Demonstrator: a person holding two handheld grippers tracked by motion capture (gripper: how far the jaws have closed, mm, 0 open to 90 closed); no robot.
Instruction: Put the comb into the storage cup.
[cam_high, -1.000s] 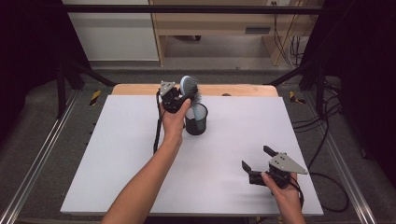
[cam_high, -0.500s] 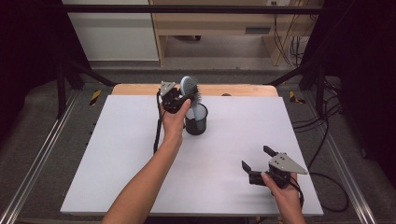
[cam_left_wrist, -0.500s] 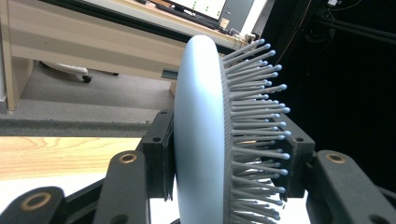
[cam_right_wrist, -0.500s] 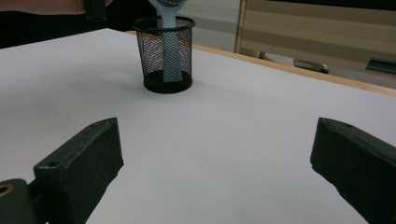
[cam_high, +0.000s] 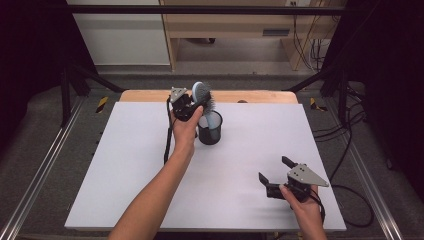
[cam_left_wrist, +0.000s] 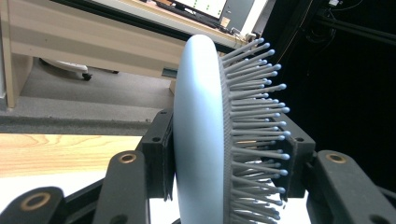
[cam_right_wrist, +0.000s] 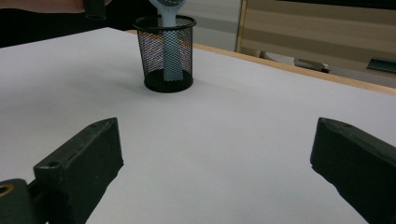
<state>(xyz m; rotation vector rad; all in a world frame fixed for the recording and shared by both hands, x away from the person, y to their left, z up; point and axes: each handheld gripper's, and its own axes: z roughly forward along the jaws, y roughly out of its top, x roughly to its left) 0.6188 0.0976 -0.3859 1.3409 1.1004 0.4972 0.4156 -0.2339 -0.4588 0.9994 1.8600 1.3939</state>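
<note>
Left gripper (cam_high: 192, 104) jaws clamped on hairbrush (cam_high: 201, 95) head, handle down inside mesh cup (cam_high: 210, 128) for upright storage. Right gripper (cam_high: 274, 176) jaws wide, empty, idle near surface (cam_high: 125, 175) edge.

Right gripper (cam_right_wrist: 219, 163) low over white table (cam_right_wrist: 233, 140), jaws wide apart w/ nothing btwn. Farther off, black mesh cup (cam_right_wrist: 166, 53) stands upright, pale blue brush handle (cam_right_wrist: 170, 51) inside, tilted slightly.
</note>
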